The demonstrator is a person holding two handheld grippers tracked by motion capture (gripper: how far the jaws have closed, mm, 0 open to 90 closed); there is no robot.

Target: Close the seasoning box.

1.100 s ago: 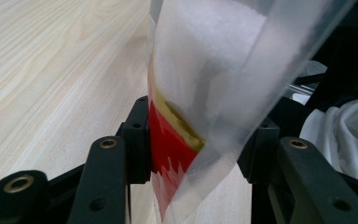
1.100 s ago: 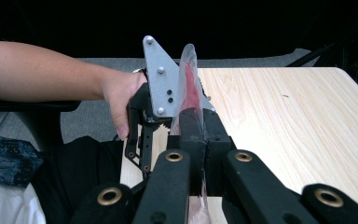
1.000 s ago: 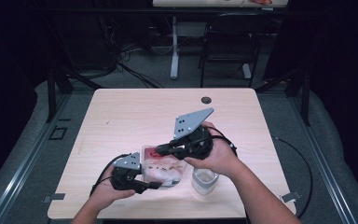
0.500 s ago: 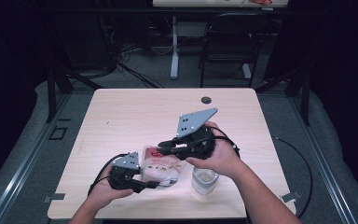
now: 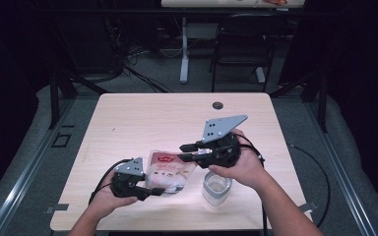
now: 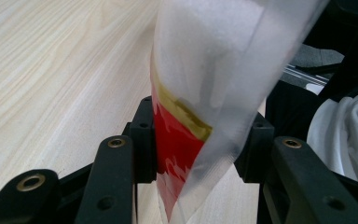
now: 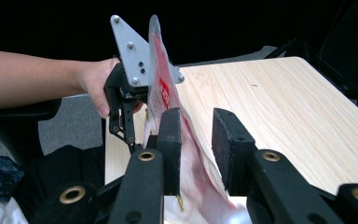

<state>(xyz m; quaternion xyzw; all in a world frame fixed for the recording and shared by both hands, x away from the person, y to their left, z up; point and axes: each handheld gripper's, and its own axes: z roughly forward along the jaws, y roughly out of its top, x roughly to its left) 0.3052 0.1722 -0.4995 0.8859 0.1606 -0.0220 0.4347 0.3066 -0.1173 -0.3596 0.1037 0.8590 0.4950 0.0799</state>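
Pouch (image 5: 166, 171) is up off the worktop (image 5: 142, 123), held near the front edge, with the clear cup (image 5: 217, 187) standing just to its right. My left tongs (image 5: 152, 191) are clamped on one lower side of the pouch; in the left gripper view the red-printed film (image 6: 179, 140) sits squeezed between both pads (image 6: 144, 140). My right tongs (image 5: 184, 151) have just been opening: in the right gripper view the pouch edge (image 7: 186, 140) runs between the jaws, lying against the left pad (image 7: 170, 140) while the right pad (image 7: 223, 149) stands apart from it, so I count that side as released, not gripping. Step in hand, as I read it: re-seat the right tongs on the top edge to get the pouch open for pouring into the cup. To do it well I would keep the left hold steady and low so the film stays taut, set the right pads square across the seal rather than on a corner, close fully before pulling, and keep the mouth tilted away from the cup until the grip is sure. The film is slick and limp; a shallow bite will likely slip.
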